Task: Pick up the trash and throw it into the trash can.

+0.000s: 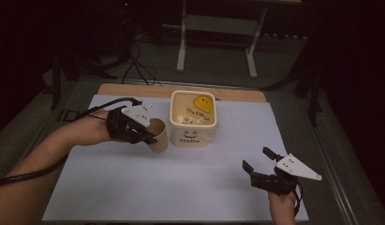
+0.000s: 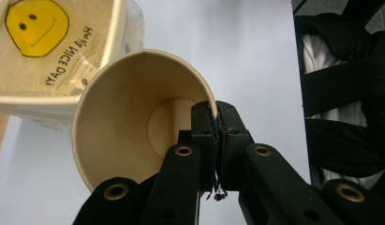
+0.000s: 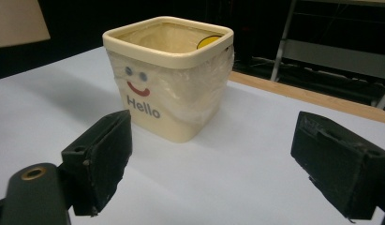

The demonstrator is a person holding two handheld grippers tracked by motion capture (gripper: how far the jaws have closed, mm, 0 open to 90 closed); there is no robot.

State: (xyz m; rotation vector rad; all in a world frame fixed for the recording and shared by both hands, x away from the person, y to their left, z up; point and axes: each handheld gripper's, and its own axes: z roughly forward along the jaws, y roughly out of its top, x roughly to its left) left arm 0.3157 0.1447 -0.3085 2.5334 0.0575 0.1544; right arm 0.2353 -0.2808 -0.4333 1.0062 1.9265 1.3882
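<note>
2 grippers at work: the left gripper (image 2: 217, 140) pinched the paper cup (image 1: 158, 135) by its rim, wall clamped between the fingers, beside the bin (image 1: 193, 118). The right gripper (image 1: 265, 162) stood wide open, empty. Step: carrying; next, probably tipping the cup over the bin's mouth.

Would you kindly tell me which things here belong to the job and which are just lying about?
In the job: paper cup, pinched at its rim by the left gripper; square bin beside it.
Lying about: right gripper, open; white sheet; cables on the floor.
</note>
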